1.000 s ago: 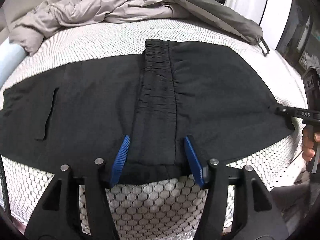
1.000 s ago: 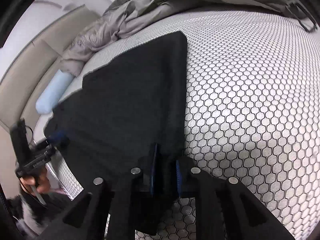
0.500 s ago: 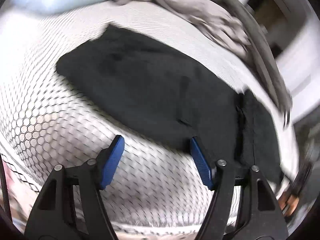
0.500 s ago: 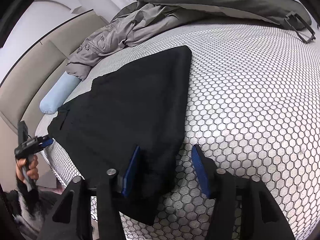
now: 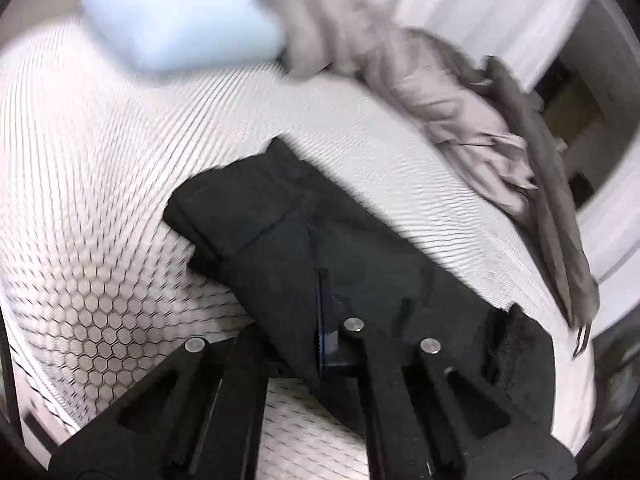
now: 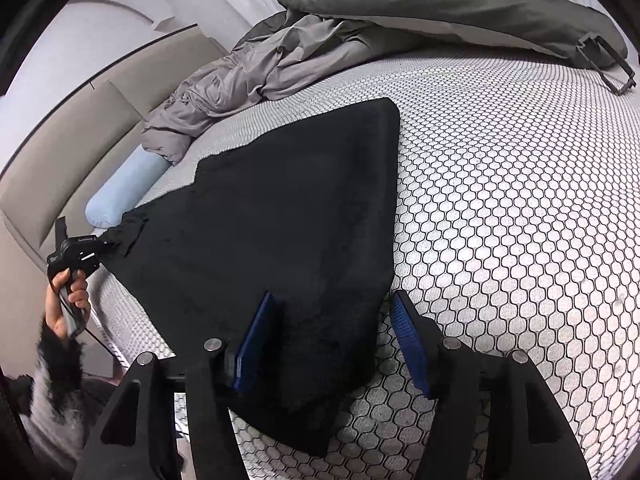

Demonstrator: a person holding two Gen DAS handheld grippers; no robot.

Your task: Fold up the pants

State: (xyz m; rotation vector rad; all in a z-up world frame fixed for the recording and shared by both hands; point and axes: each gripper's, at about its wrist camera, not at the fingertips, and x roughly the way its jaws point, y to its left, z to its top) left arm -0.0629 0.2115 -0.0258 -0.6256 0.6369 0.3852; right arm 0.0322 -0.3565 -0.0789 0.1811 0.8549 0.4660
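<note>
Black pants (image 6: 288,208) lie spread on a bed with a white honeycomb-pattern cover. My right gripper (image 6: 332,344) is open, its blue pads either side of the pants' near corner, which lies loose between them. My left gripper (image 5: 320,320) is shut on the pants' far-left end (image 5: 288,232), with cloth folded over the fingers; the view is motion-blurred. In the right wrist view the left gripper (image 6: 110,242) shows at the far left, pinching a bunched tip of black cloth lifted off the bed.
A crumpled grey duvet (image 6: 280,56) and a dark green cover (image 6: 440,0) lie along the back of the bed. A light blue bolster (image 6: 120,188) lies by the beige headboard (image 6: 60,148). A black strap buckle (image 6: 608,64) lies at the far right.
My left gripper left the waistband, swung to the pants' left end and shut on the cloth there. My right gripper opened and let go of the right corner.
</note>
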